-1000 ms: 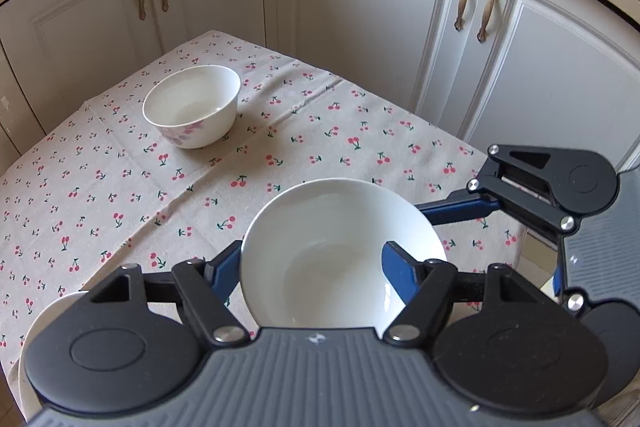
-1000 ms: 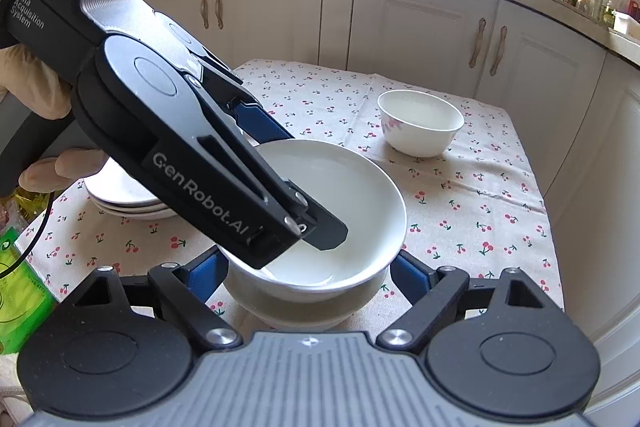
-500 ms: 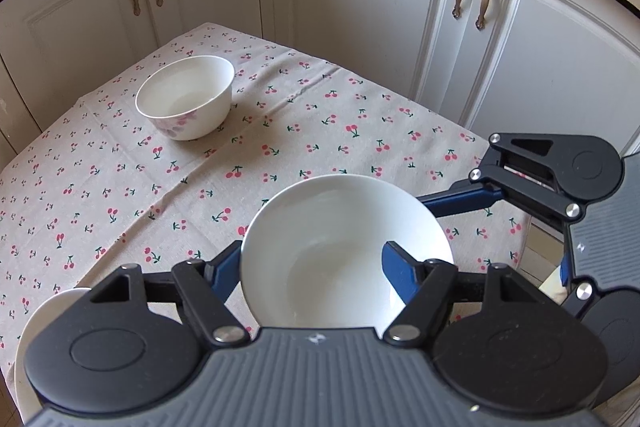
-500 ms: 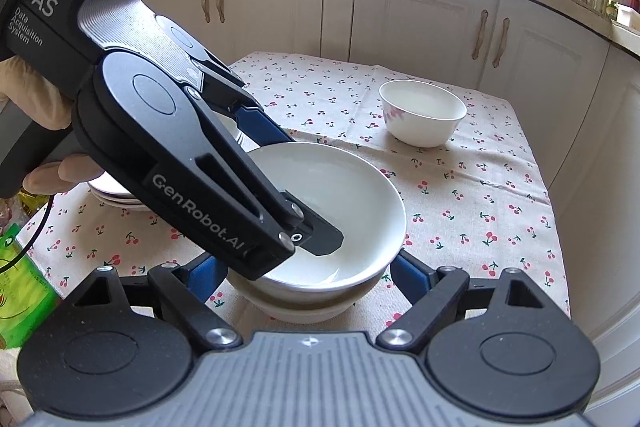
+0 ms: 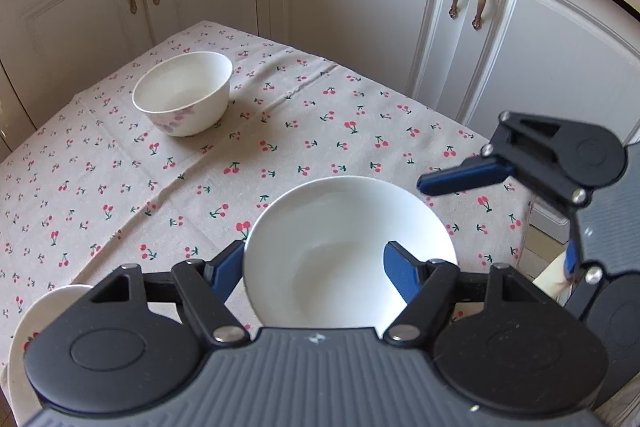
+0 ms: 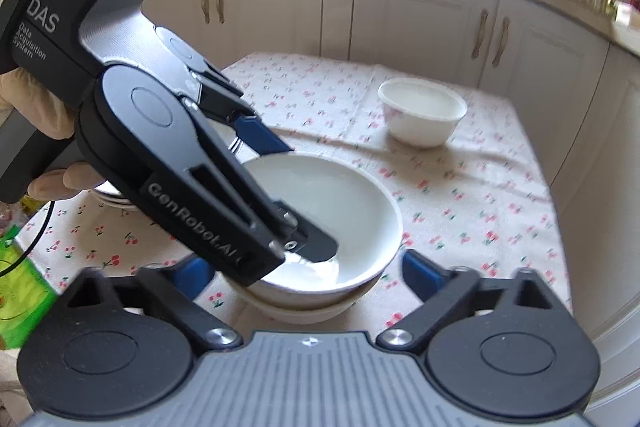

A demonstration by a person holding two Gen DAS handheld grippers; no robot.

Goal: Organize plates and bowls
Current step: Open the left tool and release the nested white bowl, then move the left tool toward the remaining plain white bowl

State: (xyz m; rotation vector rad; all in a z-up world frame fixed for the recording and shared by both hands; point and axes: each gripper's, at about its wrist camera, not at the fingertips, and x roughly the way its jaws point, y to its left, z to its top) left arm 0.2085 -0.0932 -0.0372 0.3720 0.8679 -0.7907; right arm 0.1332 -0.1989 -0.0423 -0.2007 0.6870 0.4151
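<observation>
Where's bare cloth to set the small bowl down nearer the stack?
Free: the tablecloth between the small flowered bowl and the stacked bowls, and the strip left of that, up to the plates. Crowded: around the stack, where the left tool straddles its rim and the right tool flanks it.

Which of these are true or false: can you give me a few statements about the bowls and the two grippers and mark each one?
1. Two wide bowls are nested: the top bowl sits in the lower bowl. True.
2. The small bowl lies upside down on the tablecloth. False: it stands upright, opening upward.
3. The right gripper is clamped on the stack. False: its jaws are open, one finger on each side of the stack.
4. One finger of the left gripper reaches inside the top bowl. True.
</observation>
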